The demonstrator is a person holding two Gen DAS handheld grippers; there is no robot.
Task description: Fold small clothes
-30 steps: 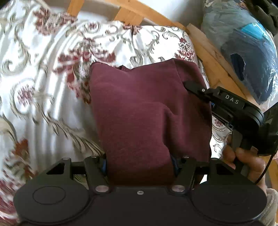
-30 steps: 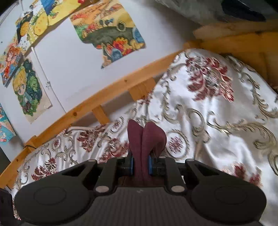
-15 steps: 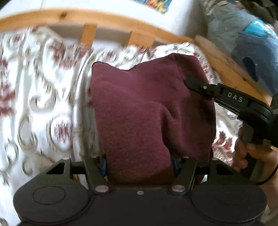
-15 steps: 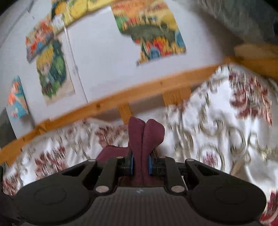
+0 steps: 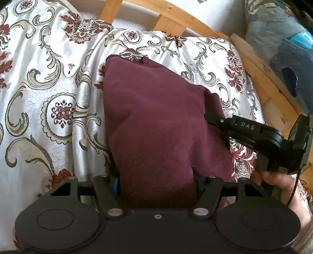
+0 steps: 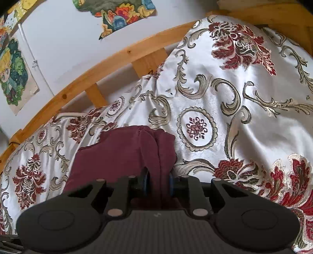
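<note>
From the left wrist view the maroon cloth [image 5: 156, 125] spreads wide from the left gripper [image 5: 156, 181] out over the patterned bedspread [image 5: 49, 78], and the right gripper [image 5: 207, 117] comes in from the side with the person's right hand [image 5: 279, 181] on its handle; a bagged bundle [image 5: 283, 48] sits past the wooden bed rail [image 5: 264, 78]. The right wrist view gives none of that but shows the wall posters [image 6: 121, 13] above the rail [image 6: 97, 74], and the cloth [image 6: 121, 152] as a narrow bunched fold running into the right gripper [image 6: 158, 181]. The left fingers stand fairly far apart with a thick wad of cloth filling the gap between them; the right fingers are pinched close on a thin double fold. Compared with a second ago both grippers have come down: the cloth's far end, which stood up in front of the right camera, now lies out on the bedspread, and the blur of half a second ago has gone. The blue pads are mostly buried in fabric, and the cloth's near edge is hidden behind the gripper bodies
</note>
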